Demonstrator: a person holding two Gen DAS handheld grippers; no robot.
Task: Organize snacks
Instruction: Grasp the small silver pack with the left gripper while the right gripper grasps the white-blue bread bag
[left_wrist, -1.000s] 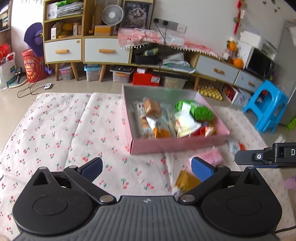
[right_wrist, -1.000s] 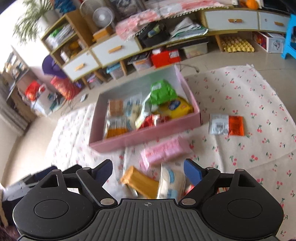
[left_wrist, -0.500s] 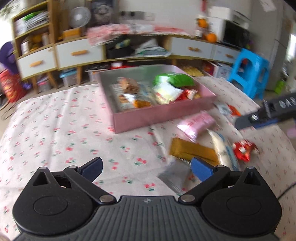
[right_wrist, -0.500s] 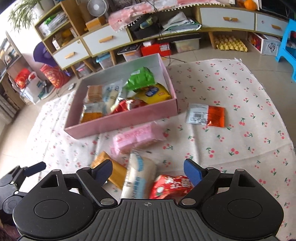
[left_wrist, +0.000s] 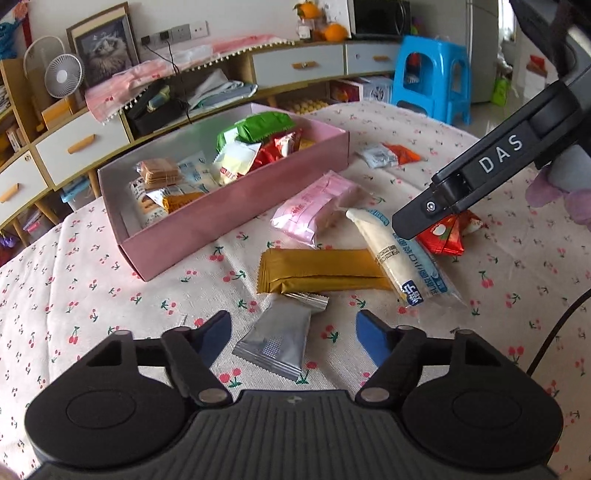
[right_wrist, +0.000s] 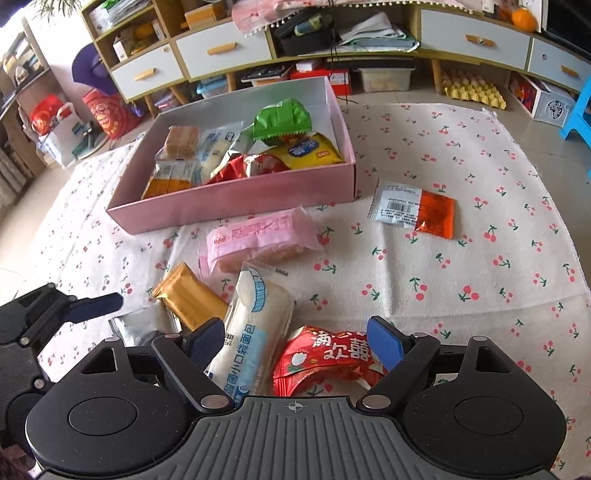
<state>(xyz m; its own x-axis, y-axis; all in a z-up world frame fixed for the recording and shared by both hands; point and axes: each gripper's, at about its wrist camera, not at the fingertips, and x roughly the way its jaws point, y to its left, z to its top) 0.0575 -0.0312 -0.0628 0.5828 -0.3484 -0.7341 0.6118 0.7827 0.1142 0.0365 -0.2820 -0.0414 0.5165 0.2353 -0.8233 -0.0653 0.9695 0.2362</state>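
Pink box (right_wrist: 236, 199): open-topped, rectangular, pale lining, standing on the cherry-print cloth (right_wrist: 461, 258). Contents, loosely heaped:
- green packet (right_wrist: 282, 120), on top near the far wall;
- yellow packet (right_wrist: 312, 151), at the right near corner;
- red-and-white wrappers (right_wrist: 251, 166), against the near wall;
- stack of brown biscuits in clear wrap (right_wrist: 181, 138), left far side;
- pale blue-and-white packets (right_wrist: 214, 146) in the middle;
- orange-gold packet (right_wrist: 162, 184), at the left near corner.
What lies under the heap cannot be made out.

Snacks loose on the cloth, outside the box:
- pink packet (right_wrist: 258, 240), just in front of the near wall;
- gold bar packet (left_wrist: 317, 271), nearer still;
- long white bread roll in a blue-printed bag (right_wrist: 255, 321), its end overlapping the gold bar;
- red packet with white lettering (right_wrist: 332, 354), beside the roll;
- silver sachet (left_wrist: 277, 339), below the gold bar;
- white-and-orange sachet (right_wrist: 413, 208), apart, right of the box.

Left gripper (left_wrist: 293, 330): jaws have just been closing, yet stand apart; the silver sachet lies between the blue pads, neither pad touching it.

Right gripper (right_wrist: 295, 345): jaws spread wide over the roll and the red packet; the left pad looks to be at the roll's edge, contact uncertain.
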